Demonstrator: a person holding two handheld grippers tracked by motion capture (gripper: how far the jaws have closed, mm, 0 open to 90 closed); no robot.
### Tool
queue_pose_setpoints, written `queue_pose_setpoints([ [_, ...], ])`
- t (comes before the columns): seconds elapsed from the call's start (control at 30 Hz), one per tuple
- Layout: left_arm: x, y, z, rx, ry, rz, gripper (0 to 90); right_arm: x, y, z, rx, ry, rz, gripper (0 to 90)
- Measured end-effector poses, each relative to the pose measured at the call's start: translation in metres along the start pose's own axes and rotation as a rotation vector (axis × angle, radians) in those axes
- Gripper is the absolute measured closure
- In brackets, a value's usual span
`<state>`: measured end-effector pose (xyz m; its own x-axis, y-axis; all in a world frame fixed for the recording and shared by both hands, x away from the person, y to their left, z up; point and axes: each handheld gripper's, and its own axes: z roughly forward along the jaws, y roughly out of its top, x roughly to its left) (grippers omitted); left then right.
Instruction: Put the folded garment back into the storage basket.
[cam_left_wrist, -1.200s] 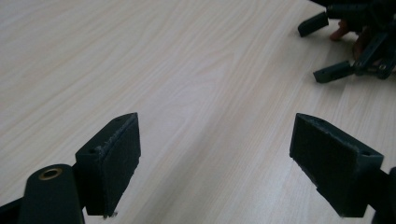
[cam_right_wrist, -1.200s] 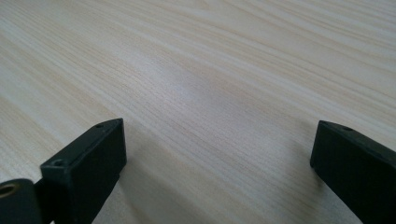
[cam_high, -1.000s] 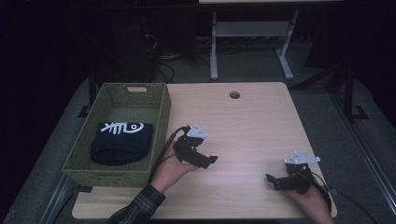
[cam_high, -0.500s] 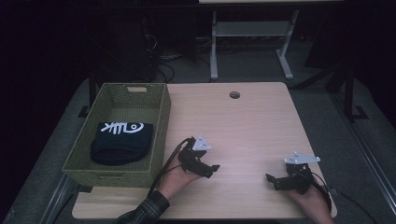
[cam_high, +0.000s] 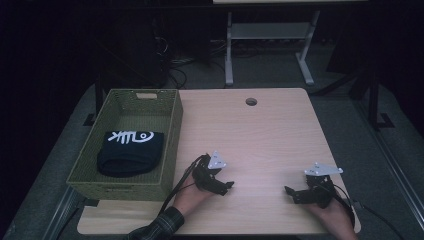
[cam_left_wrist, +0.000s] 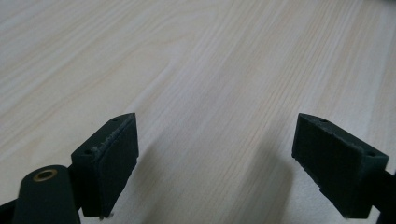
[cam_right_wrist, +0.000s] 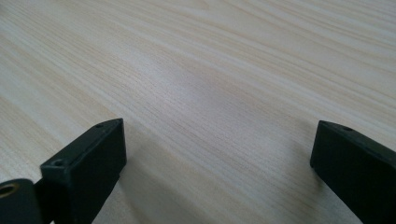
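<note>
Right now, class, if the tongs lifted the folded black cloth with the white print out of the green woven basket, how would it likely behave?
The folded black cloth with the white print would probably sag and unfold, since its edges look soft and rounded. It seems light for its size. Lying flat in the green woven basket, it shouldn't roll or tip.

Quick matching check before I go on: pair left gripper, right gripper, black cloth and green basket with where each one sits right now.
1 left gripper
2 right gripper
3 black cloth
4 green basket

a inside the basket
b table's left side
c open, low at the table's near right
d open, low beside the basket's near corner

Pairs: 1-d, 2-c, 3-a, 4-b
</note>
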<state>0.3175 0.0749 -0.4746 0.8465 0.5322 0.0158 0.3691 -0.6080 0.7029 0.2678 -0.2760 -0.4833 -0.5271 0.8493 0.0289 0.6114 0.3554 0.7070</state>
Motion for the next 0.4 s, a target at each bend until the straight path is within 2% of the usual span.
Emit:
queue_pose_setpoints([
  [0.1, 0.0011, -0.0037, 0.0014, -0.017, -0.003, -0.016, 12.8, 0.0000, 0.0000, 0.0000, 0.000, 0.000, 0.000, 3.0],
  [0.4, 0.0005, -0.0047, 0.0009, -0.021, -0.018, -0.002, 12.8, 0.0000, 0.0000, 0.0000, 0.000, 0.000, 0.000, 2.9],
])
